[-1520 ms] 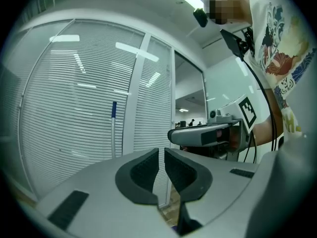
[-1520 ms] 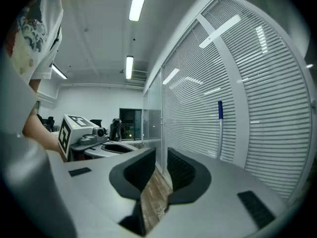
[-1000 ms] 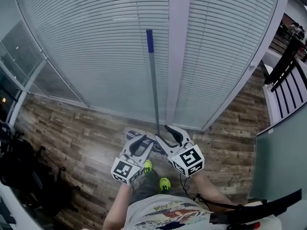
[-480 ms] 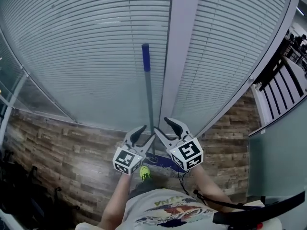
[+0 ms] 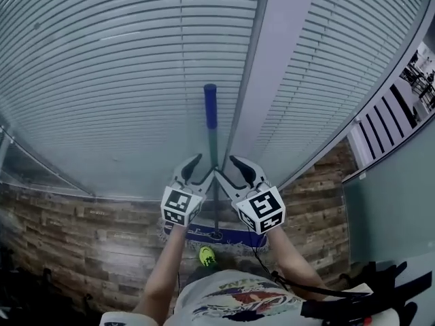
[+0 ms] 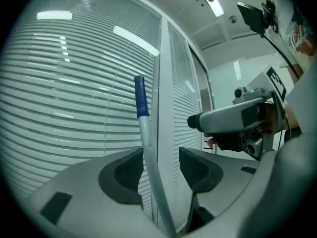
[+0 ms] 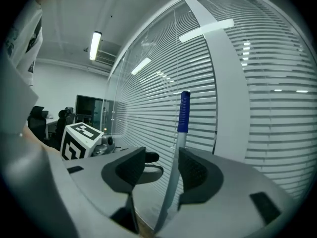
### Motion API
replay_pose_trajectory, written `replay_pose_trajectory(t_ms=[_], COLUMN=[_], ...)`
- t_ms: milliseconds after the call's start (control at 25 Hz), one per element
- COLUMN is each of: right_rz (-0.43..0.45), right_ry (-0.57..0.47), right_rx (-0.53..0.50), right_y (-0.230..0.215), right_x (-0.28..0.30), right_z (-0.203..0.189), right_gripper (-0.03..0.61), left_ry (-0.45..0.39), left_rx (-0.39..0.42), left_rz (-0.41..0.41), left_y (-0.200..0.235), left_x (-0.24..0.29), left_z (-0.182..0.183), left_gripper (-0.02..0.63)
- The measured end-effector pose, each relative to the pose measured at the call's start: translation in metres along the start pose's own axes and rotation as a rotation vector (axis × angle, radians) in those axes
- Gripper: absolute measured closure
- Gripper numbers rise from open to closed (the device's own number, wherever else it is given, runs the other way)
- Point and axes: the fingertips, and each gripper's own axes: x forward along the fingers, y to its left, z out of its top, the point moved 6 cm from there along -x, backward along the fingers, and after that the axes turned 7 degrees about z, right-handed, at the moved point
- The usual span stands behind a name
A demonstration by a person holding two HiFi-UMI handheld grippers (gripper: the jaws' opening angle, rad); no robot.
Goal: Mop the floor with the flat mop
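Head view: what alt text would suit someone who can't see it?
Seen from above, the left hand-held gripper and right hand-held gripper each have the flat mop's handle between open jaws that have just been opening. Its blue mop head rests on wooden floor before a blind-covered wall.

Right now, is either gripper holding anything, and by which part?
Nothing is clamped. The mop pole passes between the open jaws of the left gripper and the right gripper, which have just been opening.
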Motion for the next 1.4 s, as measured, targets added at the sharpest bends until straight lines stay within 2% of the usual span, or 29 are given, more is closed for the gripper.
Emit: replay_pose_trajectory(t_ms=[280,440,480,520,720,840,1080,1240,1320,1400], right_rz=[-0.069,-0.091,-0.093,-0.094,-0.126,-0.098,-0.013,-0.015,-0.004,0.023], right_ry=[0.035,0.036,0.038,0.036,-0.041,-0.079,-0.119,-0.143,-0.182,-0.229], right_rx=[-0.013,-0.04,-0.041,-0.041,-0.046,-0.074,-0.138,-0.198,-0.169,-0.114], right_y=[-0.025,-0.028,-0.029,-0.03,-0.042,-0.045,-0.016,0.001,0.007,0.016], right_x=[0.036,0.044,0.045,0.046,0.039,0.034,0.019,-0.017,-0.053,-0.089], right_z=[0.006,0.012,0.013,0.015,0.05,0.072,0.095,0.1,0.1,0.094], right_gripper=[0.39,0.39,0.39,0.39,0.39,0.39,0.39,0.391,0.4,0.416], left_ry=[0.014,0.046,0.049,0.05,0.027,0.029,0.03,0.027,0.019,0.01], left_rx=[-0.01,-0.05,-0.048,-0.043,-0.043,-0.046,-0.015,0.009,0.055,0.154], left_rz=[-0.081,-0.147,-0.153,-0.157,-0.155,-0.147,-0.135,-0.13,-0.137,-0.16], left_y=[0.023,0.02,0.019,0.019,0.016,0.007,-0.029,-0.073,-0.104,-0.136], left_x=[0.054,0.065,0.065,0.064,0.054,0.041,0.005,-0.019,-0.029,-0.043], left_z=[-0.006,-0.02,-0.023,-0.023,-0.013,-0.011,-0.007,0.0,0.006,0.009], left_gripper=[0.408,0.411,0.434,0.484,0.492,0.498,0.505,0.508,0.51,0.509])
